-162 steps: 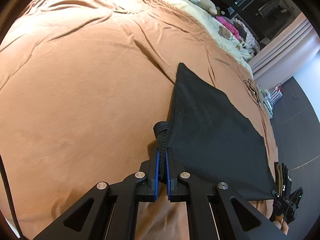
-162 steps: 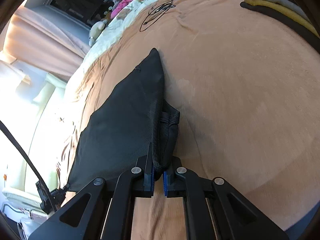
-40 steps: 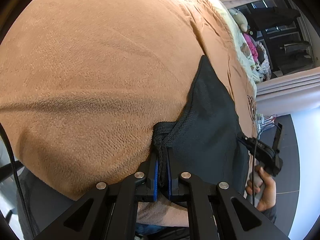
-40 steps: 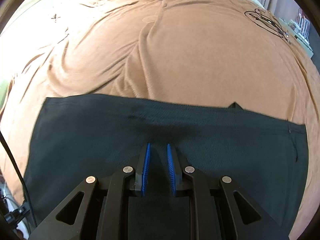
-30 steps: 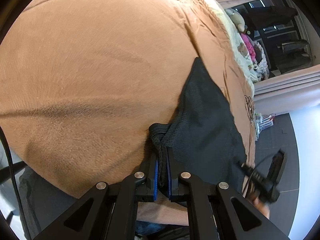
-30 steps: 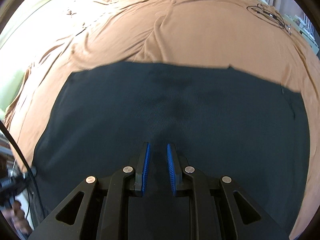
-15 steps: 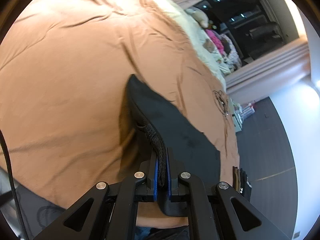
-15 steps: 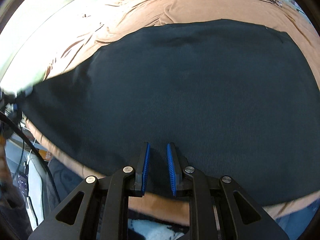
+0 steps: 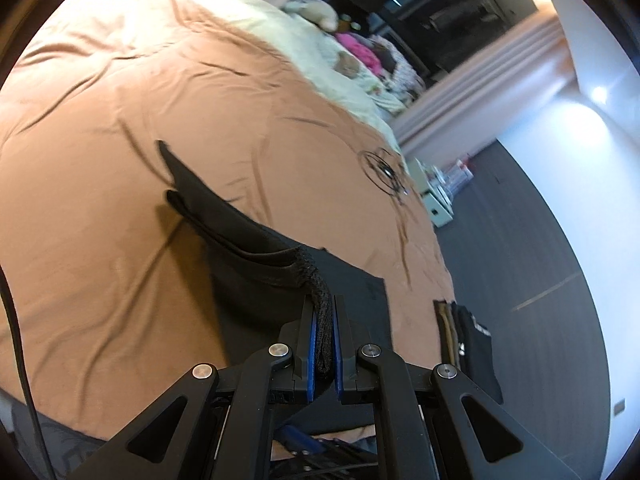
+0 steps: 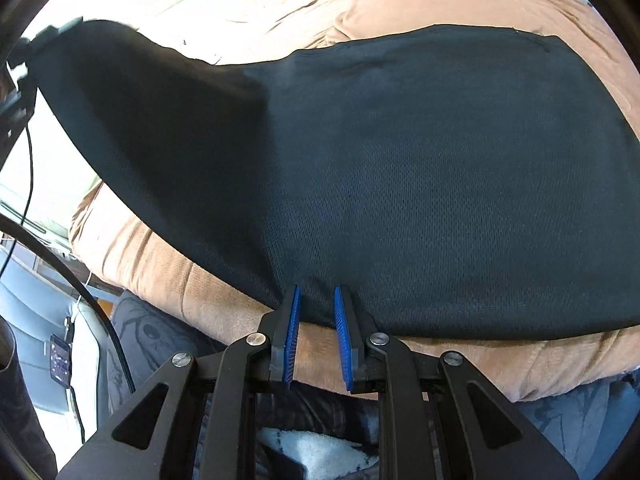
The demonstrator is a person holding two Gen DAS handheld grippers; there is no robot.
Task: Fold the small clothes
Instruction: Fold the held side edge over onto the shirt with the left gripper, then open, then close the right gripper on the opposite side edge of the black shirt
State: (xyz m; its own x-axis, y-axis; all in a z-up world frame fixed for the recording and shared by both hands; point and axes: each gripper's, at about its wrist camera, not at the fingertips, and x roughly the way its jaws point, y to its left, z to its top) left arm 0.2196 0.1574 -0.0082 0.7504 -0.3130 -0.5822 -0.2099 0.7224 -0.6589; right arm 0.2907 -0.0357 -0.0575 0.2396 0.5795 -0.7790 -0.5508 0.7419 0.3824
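Brown bedspread (image 9: 120, 240) carries the black garment (image 10: 440, 160); left gripper (image 9: 324, 340) pinches its lifted corner, right gripper (image 10: 316, 320) gapes empty. Carry the corner across, edges aligned.

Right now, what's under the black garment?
The brown bedspread lies under the black garment; the left tool lifts one corner. Anything beneath the flat part is covered.

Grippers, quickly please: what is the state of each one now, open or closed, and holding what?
Left gripper: closed on a bunched edge of the black garment, lifted above the bed.
Right gripper: open, holding nothing, at the garment's near edge.
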